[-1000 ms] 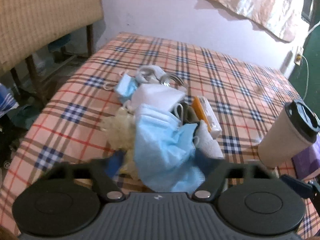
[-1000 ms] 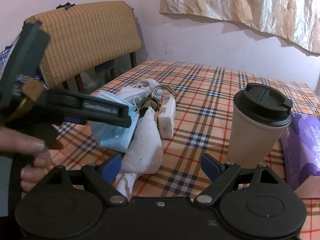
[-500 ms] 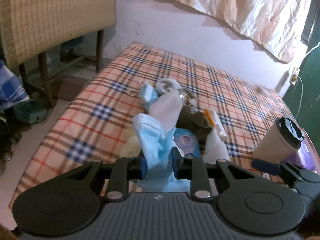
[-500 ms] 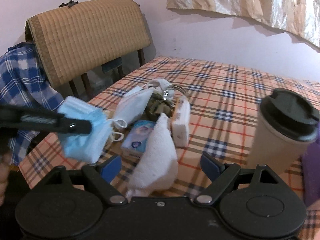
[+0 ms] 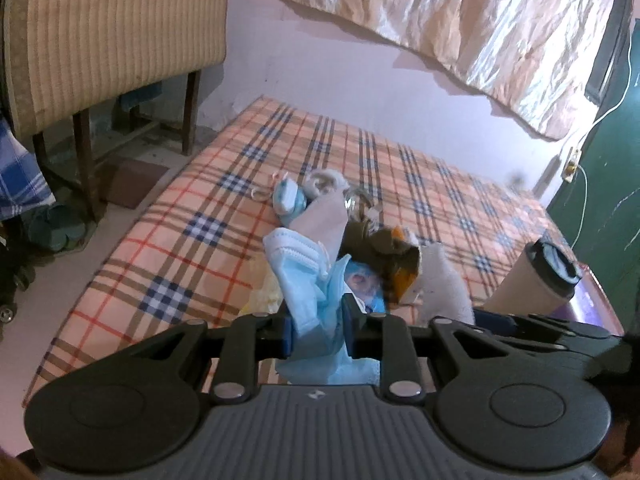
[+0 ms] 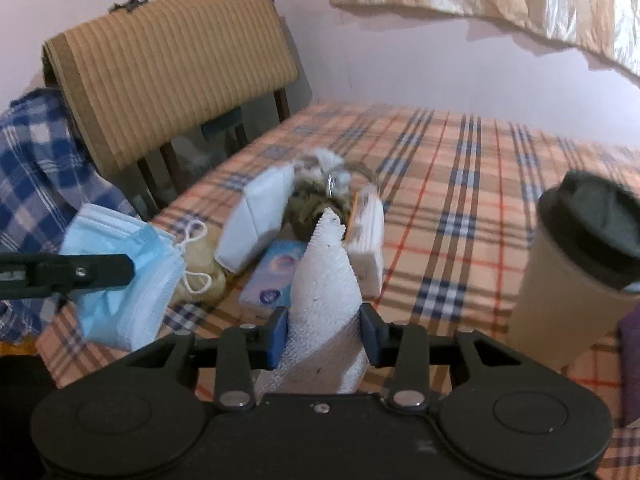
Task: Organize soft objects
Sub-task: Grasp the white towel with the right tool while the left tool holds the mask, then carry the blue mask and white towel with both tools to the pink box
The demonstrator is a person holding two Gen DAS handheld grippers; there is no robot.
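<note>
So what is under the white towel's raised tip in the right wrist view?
Behind the white towel, a tissue pack, a white box and something olive show. The cloth covers whatever lies directly beneath.

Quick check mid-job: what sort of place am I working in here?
Probably a lived-in home room: a table under a plaid cloth, a chair with a woven back and checked clothing beside it.
</note>
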